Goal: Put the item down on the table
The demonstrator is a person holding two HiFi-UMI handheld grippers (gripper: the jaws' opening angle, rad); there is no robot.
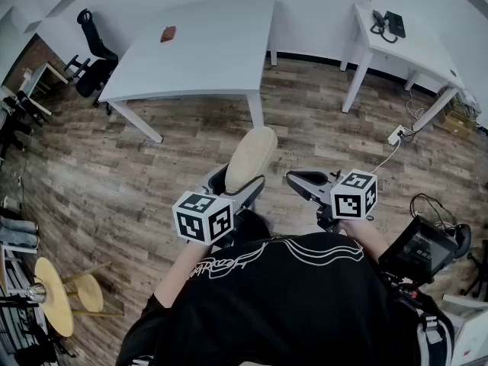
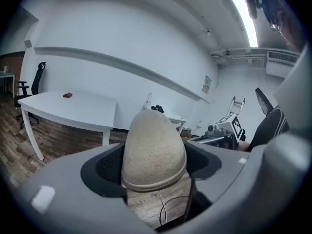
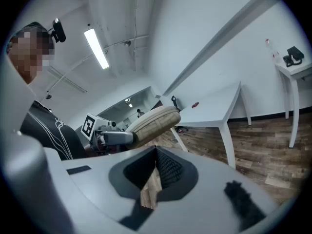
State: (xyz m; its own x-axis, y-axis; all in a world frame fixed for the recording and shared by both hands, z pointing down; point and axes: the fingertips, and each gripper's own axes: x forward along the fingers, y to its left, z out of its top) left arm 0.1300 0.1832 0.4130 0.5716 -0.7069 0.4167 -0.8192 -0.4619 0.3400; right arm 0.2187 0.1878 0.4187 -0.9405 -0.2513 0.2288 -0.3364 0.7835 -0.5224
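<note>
Head view: the left gripper (image 1: 238,181) grasps a beige oval item (image 1: 252,157), which juts forward and upward out of its jaws. The item hangs over the wooden floor (image 1: 137,166), well apart from the white table (image 1: 206,59) ahead. A small reddish object (image 1: 168,33) lies on the far part of that table. The right gripper (image 1: 299,180) is held just beside the left one, and nothing shows at its jaws.

Left gripper view: the item (image 2: 153,150) fills the gap between the two jaws, with the dark pads pressed against both of its sides. Its rounded end points away from the camera. The table (image 2: 73,106) stands behind it to the left, and the right gripper's marker cube (image 2: 234,126) shows to the right.

Right gripper view: the jaws are clenched with their tips meeting, and nothing is between them. Beyond them the item (image 3: 153,121) lies tilted in the left gripper's hold, in the air and short of the table (image 3: 219,106).
</note>
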